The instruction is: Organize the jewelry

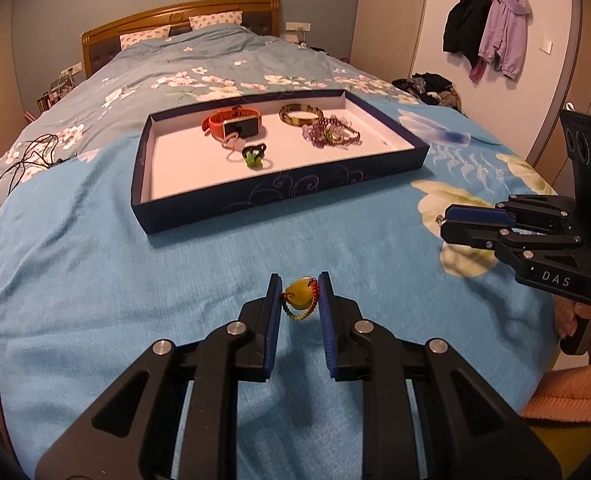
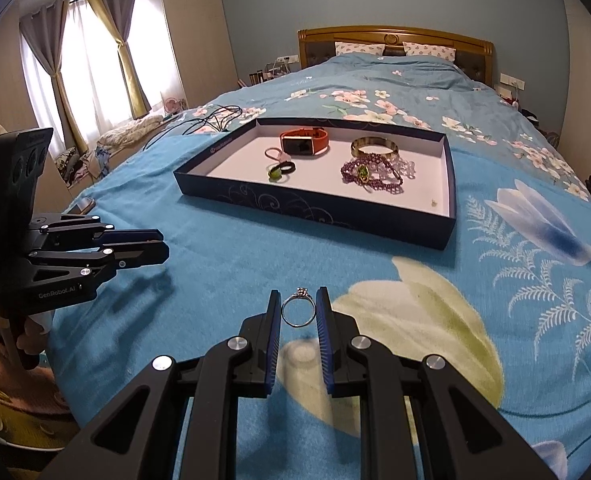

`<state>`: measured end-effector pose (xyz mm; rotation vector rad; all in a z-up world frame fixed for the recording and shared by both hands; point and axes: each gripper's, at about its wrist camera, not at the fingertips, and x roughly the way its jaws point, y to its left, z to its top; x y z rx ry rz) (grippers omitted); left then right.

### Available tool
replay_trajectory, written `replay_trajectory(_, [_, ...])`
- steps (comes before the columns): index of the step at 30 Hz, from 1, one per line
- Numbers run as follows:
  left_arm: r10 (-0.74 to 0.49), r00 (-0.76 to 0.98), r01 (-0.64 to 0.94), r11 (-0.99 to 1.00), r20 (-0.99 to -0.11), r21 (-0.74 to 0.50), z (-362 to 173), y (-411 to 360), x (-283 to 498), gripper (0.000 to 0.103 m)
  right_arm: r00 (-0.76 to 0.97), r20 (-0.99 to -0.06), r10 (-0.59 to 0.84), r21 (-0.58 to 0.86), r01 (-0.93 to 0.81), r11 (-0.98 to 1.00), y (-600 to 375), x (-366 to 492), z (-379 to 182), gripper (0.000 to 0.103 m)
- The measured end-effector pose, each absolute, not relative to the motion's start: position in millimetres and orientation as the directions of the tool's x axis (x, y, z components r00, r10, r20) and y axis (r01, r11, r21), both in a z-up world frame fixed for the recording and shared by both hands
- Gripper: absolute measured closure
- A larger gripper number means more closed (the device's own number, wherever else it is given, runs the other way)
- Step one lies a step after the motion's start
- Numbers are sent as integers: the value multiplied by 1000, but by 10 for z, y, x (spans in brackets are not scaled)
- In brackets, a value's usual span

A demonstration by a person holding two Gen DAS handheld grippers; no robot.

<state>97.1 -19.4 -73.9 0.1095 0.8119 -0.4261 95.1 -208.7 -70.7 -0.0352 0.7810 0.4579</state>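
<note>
while both grippers hang above the near end of the bed (image 1: 95, 280), each has a small piece pinched between its blue pads. the left gripper (image 1: 300, 294) has its jaws nearly closed on a yellow bead (image 1: 300, 292) strung on a small loop of red, green and yellow beads; the loop droops below the bead, clear of the blanket. seen from the right wrist, the left gripper (image 2: 163, 246) sits at the left edge, pointing right, its jaws close together.

the right gripper (image 2: 298, 306) has its jaws nearly closed on a silver ring (image 2: 298, 312), gripped at both sides of the band, stone at the far end. from the left wrist, the right gripper (image 1: 443, 226) comes in from the right edge, a glint of metal at its tips.

farther up the bed lies a shallow dark blue tray (image 1: 283, 200) with a white floor. in it, toward the far left, is an orange watch (image 1: 233, 124); just near of it a pink loop (image 1: 233, 148) and a black ring with a green stone (image 1: 253, 156). toward the far right is a gold bangle (image 1: 300, 114), and just near of that a heap of purple beads (image 1: 331, 134). a tiny speck (image 2: 433, 201) lies alone in the near right corner of the tray; what it is cannot be told.

black cables (image 1: 19, 160) lie on the bed, left of the tray.
</note>
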Motion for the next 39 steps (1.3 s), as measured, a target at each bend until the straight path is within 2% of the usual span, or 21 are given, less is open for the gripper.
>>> replay_trajectory(39, [-309,698,391,920,-645,-17,-399,-363,1196,84,693,-596,406,145,-404,903,-2138,1216,-393,87])
